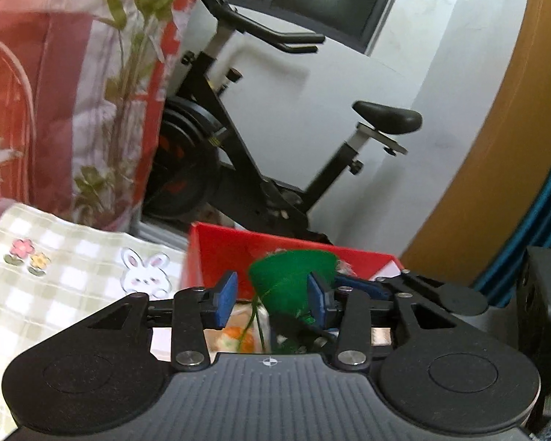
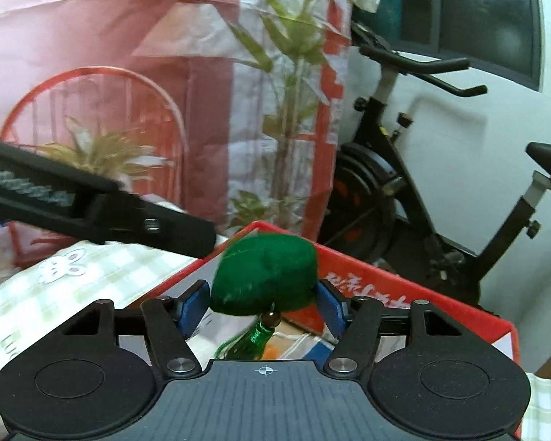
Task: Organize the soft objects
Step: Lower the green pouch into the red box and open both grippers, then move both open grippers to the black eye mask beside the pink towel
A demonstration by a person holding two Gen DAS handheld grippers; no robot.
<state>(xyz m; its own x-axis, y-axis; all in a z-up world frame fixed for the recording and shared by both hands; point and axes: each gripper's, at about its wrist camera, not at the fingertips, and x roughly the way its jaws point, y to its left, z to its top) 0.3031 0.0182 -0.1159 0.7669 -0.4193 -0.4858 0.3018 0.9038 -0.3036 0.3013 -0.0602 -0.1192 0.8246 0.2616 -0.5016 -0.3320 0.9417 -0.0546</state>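
The green plush pouch (image 2: 266,279) is a rounded, felt-like lump with a dark bead and a shiny green tassel (image 2: 255,340) hanging under it. Seen from the right wrist, it sits crosswise between the blue pads of the right tongs (image 2: 264,305), which clamp it at both ends, its long axis running pad to pad and the tassel pointing down. It hangs over the open red box (image 2: 404,296) on the checked desk cloth (image 1: 69,264). The left tongs (image 1: 272,297) stand half open, their pads not clearly pressing the pouch.
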